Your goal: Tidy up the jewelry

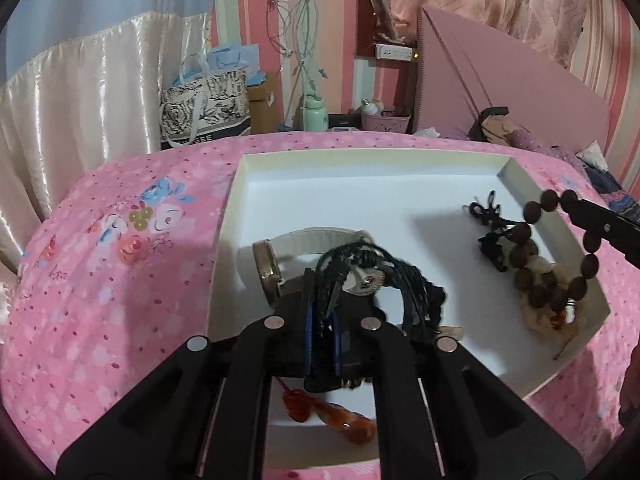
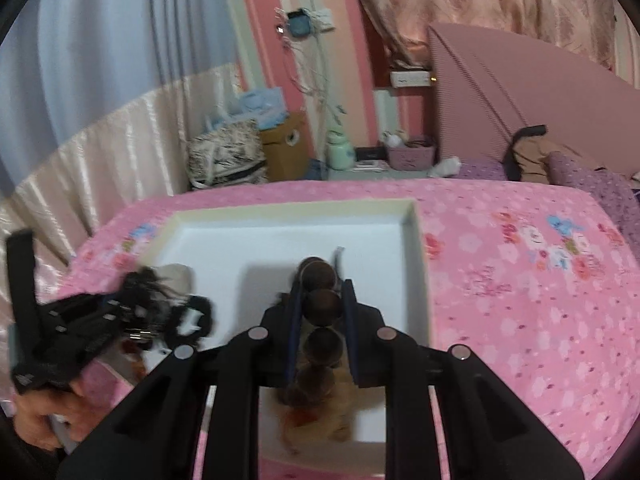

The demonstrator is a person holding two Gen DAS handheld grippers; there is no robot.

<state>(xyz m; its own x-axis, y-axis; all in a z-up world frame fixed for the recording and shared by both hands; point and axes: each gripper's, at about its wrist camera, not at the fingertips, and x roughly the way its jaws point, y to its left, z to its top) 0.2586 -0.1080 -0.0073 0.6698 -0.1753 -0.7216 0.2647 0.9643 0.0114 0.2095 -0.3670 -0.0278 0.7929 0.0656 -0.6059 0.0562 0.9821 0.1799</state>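
Left wrist view: left gripper (image 1: 322,320) pinches the black braided cord bracelet (image 1: 360,276) above the shallow white cardboard tray (image 1: 400,156), while right gripper (image 2: 322,300) clamps the dark wooden bead string (image 2: 322,300) hanging over the tray's right side.

The only readable lettering is a partly cut-off "GEE" on the dark band of the patterned tote bag (image 1: 204,112) behind the bed.

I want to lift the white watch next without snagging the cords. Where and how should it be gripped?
Grip the white watch by its strap's far arc, coming from above on the tray's far side. It stands on edge, the black cord bracelet draped over its near side in the left tool.
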